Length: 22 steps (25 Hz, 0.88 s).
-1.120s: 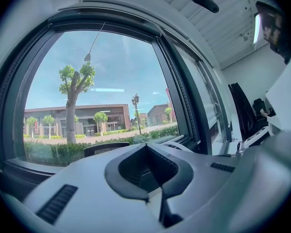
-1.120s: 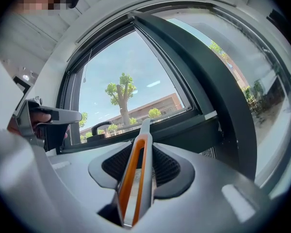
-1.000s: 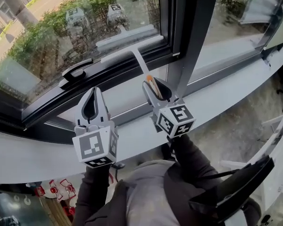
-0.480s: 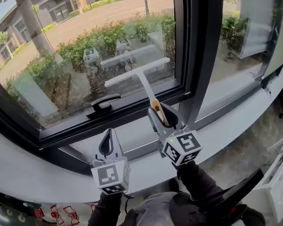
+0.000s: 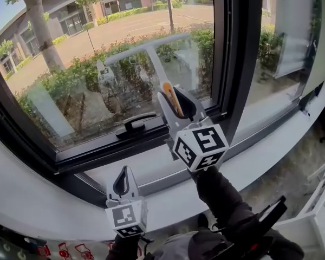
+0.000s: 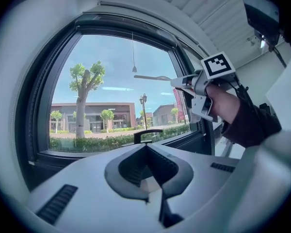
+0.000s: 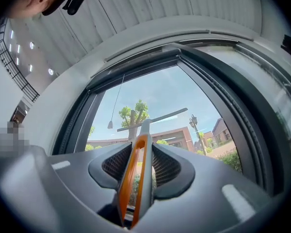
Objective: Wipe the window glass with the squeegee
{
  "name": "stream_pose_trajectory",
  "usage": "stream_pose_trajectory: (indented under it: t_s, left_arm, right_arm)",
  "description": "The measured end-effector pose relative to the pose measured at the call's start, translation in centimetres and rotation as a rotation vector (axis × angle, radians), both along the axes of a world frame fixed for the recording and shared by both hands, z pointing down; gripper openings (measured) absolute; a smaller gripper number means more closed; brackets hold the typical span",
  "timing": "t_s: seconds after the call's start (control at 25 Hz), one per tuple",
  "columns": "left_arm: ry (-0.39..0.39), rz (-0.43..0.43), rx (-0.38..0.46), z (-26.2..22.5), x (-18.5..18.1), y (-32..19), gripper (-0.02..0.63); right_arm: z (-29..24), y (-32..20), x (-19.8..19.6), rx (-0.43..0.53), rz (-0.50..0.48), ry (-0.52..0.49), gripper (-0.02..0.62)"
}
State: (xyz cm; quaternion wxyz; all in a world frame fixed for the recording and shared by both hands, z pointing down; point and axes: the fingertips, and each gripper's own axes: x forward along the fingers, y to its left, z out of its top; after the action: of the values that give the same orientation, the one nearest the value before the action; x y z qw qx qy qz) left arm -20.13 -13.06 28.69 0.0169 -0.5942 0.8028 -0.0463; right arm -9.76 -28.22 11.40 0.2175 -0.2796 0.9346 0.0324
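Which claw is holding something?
The right claw, up at the glass, is shut on the squeegee by its handle; the left claw hangs low, shut on nothing.

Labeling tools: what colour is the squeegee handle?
The squeegee handle is orange with grey; it shows best in the right gripper view.

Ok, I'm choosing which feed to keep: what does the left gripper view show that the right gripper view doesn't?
Left only: the right gripper from outside with its marker cube, the black window handle, and the left gripper's shut, empty jaws. Right only: the orange-and-grey squeegee handle clamped between that gripper's jaws. Both: the squeegee's blade up at the window glass and the tree outside.
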Motion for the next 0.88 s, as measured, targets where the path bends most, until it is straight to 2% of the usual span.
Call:
stream_pose_trajectory:
  t_s: [0.28,0.48,0.64,0.88]
  left_arm:
    - [-0.006,-0.057,0.016,-1.0,-3.1,1.1,0.0]
    - [-0.018,-0.103,-0.008,-0.9,-4.2,0.3,0.0]
    - [-0.016,-0.093,-0.018,-1.3,-4.3,-0.3,0.0]
    - [-0.026,-0.06,0.0,-0.6,-5.8,-0.8,0.0]
  right_arm:
    - [-3.8,0.7,-3.7,0.06,-0.046,-0.034,0.128]
    - [-5.3,-0.4,-3.1,0.074,-0.058,-0.105,0.127]
    - [-6.0,-2.0,-3.4,0.06,-0.069,-0.119,0.127]
    - [-6.4,-1.2,-5.0,0.068,-0.054,-0.135,0.127]
